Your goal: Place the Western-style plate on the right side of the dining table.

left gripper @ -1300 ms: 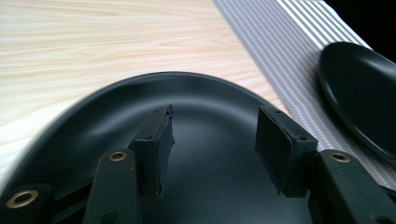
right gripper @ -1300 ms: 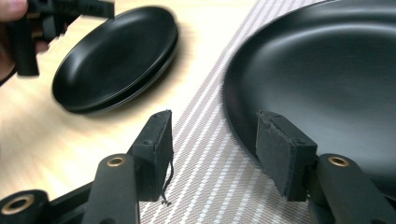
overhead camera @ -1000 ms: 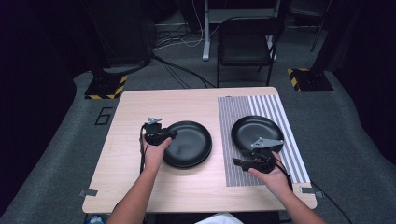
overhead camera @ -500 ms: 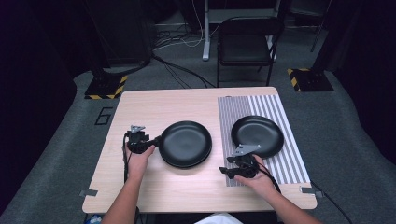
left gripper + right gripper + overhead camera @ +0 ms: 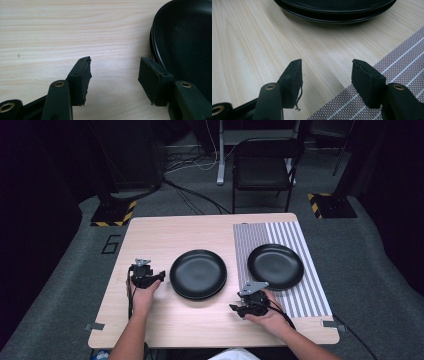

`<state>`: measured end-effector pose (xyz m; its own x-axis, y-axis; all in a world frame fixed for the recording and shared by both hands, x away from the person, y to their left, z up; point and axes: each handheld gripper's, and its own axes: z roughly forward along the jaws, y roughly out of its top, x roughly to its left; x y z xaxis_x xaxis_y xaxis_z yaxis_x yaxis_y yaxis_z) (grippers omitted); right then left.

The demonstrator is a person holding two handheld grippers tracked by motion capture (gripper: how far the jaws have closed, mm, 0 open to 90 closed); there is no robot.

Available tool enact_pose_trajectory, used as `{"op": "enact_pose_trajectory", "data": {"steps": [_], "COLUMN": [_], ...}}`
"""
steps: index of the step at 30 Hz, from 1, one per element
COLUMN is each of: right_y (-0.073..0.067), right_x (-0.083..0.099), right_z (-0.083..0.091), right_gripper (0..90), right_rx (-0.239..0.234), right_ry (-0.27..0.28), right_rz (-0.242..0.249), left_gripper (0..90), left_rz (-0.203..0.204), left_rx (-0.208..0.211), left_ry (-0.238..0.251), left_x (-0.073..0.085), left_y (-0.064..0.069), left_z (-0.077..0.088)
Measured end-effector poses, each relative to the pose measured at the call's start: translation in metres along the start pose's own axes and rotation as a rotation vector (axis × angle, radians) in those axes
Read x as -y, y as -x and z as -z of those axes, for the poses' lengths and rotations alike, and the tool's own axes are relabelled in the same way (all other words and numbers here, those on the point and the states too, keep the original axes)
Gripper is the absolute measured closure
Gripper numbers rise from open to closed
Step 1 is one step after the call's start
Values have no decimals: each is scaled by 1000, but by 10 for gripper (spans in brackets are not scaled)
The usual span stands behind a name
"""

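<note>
Two black plates are stacked (image 5: 198, 274) on the wooden table (image 5: 200, 232). A single black plate (image 5: 275, 266) lies on the striped mat (image 5: 305, 285). My left gripper (image 5: 161, 276) lies just left of the stack, pointing at it. In the left gripper view it (image 5: 113, 75) is open over bare wood, with the stack's rim (image 5: 185, 37) beside its right jaw. My right gripper (image 5: 235, 310) sits near the front edge, at the mat's left border. In the right gripper view it (image 5: 325, 77) is open and empty, its jaws just opened a little further, with the stack (image 5: 334, 7) ahead.
The striped mat (image 5: 402, 75) covers the table's right part. A black chair (image 5: 262, 167) and cables stand on the floor beyond the far edge. Bare wood stretches along the near edge between the person's forearms.
Both hands have drawn back toward the near edge and to the left. The left gripper has left the stack's rim, and the right gripper has left the single plate's rim.
</note>
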<state>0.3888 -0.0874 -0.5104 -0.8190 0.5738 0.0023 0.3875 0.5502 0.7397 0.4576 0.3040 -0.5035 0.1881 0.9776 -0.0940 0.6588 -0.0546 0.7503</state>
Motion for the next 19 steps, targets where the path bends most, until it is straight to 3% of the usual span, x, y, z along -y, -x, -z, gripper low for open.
{"op": "enact_pose_trajectory", "data": {"steps": [2, 8, 9, 15, 16, 19], "right_y": [0, 1, 1, 3, 5, 6], "right_x": [0, -1, -1, 0, 0, 0], "right_z": [-1, -5, -8, -11, -12, -14], "right_gripper": [410, 393, 390, 390, 388, 384], "right_rx": [-3, -31, -48, -38, -39, -31], "right_ry": [-4, 7, -2, 2, 3, 12], "right_rz": [9, 22, 17, 34, 31, 48], "left_gripper": [431, 434, 433, 423, 421, 414], "left_rz": [-44, -9, -23, -24, -55, -63], "left_rx": [-29, 8, -14, -37, -47, -42], "left_ry": [-18, -20, -27, -25, -22, -24], "left_x": [2, 7, 8, 12, 13, 13], "left_y": [0, -3, -6, -12, -13, -14], "left_z": [-3, -7, -9, -11, -12, -13]}}
